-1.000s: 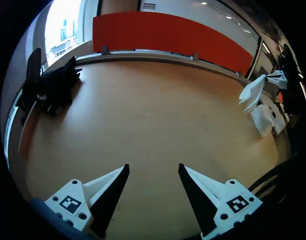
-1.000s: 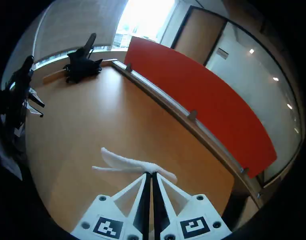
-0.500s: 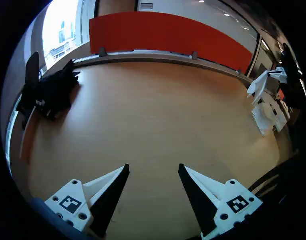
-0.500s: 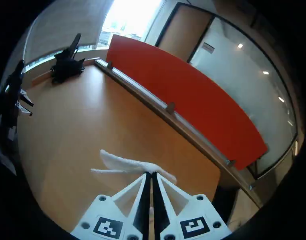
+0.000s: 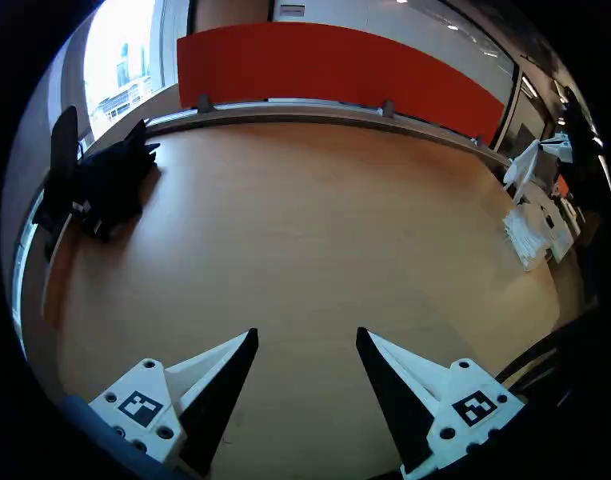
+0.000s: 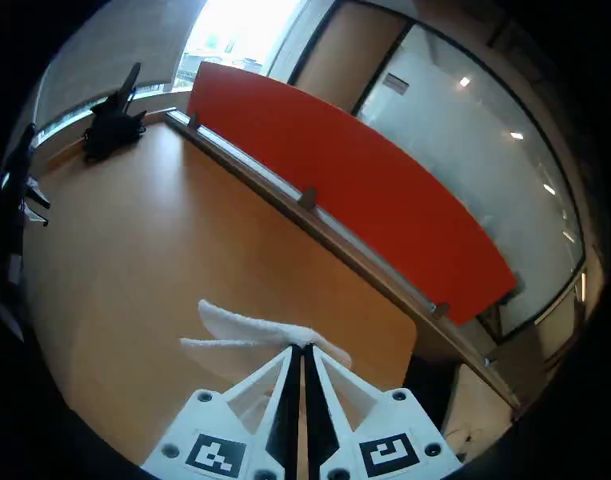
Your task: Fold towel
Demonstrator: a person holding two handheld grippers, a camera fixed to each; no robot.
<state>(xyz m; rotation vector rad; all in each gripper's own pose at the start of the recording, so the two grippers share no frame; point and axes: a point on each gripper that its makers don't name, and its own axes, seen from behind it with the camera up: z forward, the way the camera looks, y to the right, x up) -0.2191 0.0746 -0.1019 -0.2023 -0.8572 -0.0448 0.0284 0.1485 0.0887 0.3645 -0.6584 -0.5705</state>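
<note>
Towel (image 5: 523,162) farther off — stack (image 5: 526,232) below

No legible text, nos. or brand names anywhere. Nearest thing: b/w square code markers (image 5: 140,407) on left tongs (image 5: 305,332) and right tongs (image 6: 303,350), patterns only, no letters. Small wall sign (image 6: 394,83) by the glass is too tiny to read.

Towel (image 6: 257,330) white fluffy cloth; table (image 5: 305,224) smooth matt wood.
</note>
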